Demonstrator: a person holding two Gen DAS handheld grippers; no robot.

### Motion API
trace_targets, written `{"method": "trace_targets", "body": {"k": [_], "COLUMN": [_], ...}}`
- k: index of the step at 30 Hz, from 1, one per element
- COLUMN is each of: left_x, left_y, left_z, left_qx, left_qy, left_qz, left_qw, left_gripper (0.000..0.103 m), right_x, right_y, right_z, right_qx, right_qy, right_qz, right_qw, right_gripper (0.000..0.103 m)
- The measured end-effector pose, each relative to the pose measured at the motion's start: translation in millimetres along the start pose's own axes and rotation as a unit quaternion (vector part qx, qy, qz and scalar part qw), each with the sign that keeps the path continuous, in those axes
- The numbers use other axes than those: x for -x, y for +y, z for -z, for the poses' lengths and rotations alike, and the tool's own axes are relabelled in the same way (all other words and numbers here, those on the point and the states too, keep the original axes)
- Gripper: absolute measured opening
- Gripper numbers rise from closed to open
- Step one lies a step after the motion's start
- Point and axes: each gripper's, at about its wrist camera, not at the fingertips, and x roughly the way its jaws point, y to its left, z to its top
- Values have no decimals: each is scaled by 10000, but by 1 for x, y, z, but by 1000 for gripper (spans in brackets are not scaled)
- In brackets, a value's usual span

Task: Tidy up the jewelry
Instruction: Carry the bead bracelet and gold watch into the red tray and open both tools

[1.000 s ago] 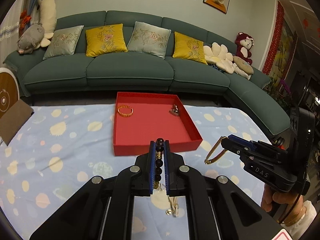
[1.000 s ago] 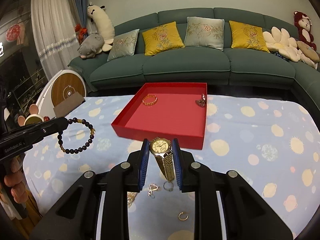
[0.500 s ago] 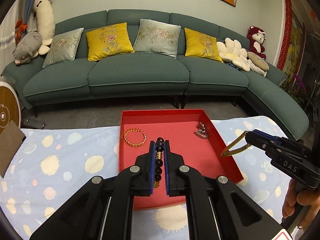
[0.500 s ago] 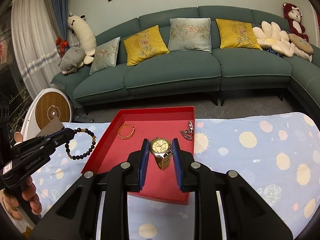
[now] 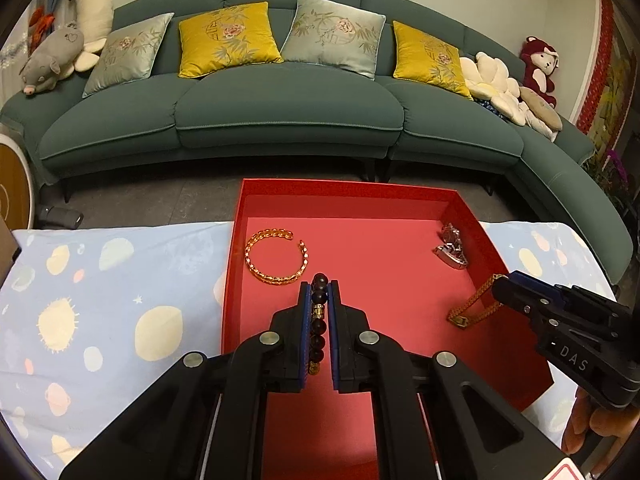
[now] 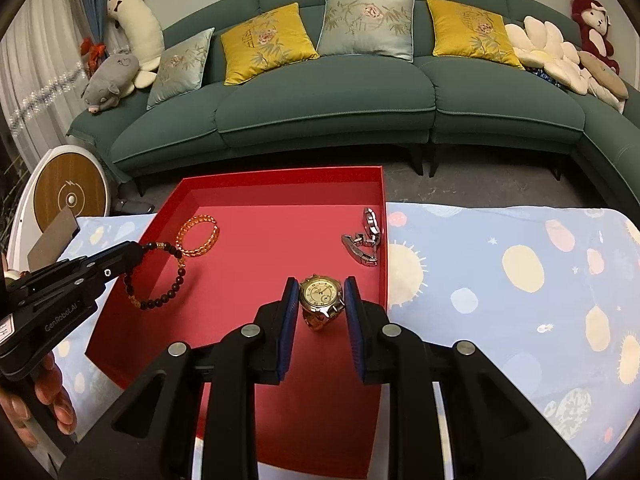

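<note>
Red cardboard tray on a blue planet-print cloth anchors the left wrist view. Over the tray's near half, the left gripper is clamped on a dark beaded bracelet, held edge-on between its blue pads. A gold open bangle lies in the tray's far-left part, a silver watch against its right wall.

From the right wrist view, the right gripper pinches a gold watch by its case, low over the tray floor near the right wall, band apparently touching the floor. A teal sofa stands beyond the tray.
</note>
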Motion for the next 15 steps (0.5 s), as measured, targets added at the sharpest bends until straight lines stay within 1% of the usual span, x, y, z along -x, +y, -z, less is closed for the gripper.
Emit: {"method": "trace_targets", "body": {"k": [2,3,4,5,6,8,12,15], "left_x": [-4,-2,-1,1,4,10,34,65], "left_y": [5,8,10,11,13,17,24,23], "left_z": [1,1,1,1,-1,-5,-19,-29], "left_qx": [61,121,179,199,221,312,485,557], "left_qy": [-33,-138,-243,-299,-330,-402,-595,-777], "left_qz": [-34,-60,-103,-129,-138,-137,-58,-51], "left_qw": [10000,9998,9995,9993,9991,9986,9970,9954], "left_gripper": [6,11,12,15,21,26,26,26], "right_x": [-6,-7,-5,-3,0,10,38,72], "right_y": [0,0,-1,-2,-2,-2,-6,-11], "right_z": [1,1,1,-1,-3,-8,-22,-27], "right_qx": [6,-5,-27,-41,-56,-102,-234,-311], "right_qy": [-2,-80,-218,-303,-385,-578,-889,-1118], "right_qz": [-6,-72,-113,-160,-215,-310,-405,-431], "right_qw": [10000,9999,9997,9994,9990,9978,9949,9923], "right_gripper": [23,24,26,28,28,29,29,30]}}
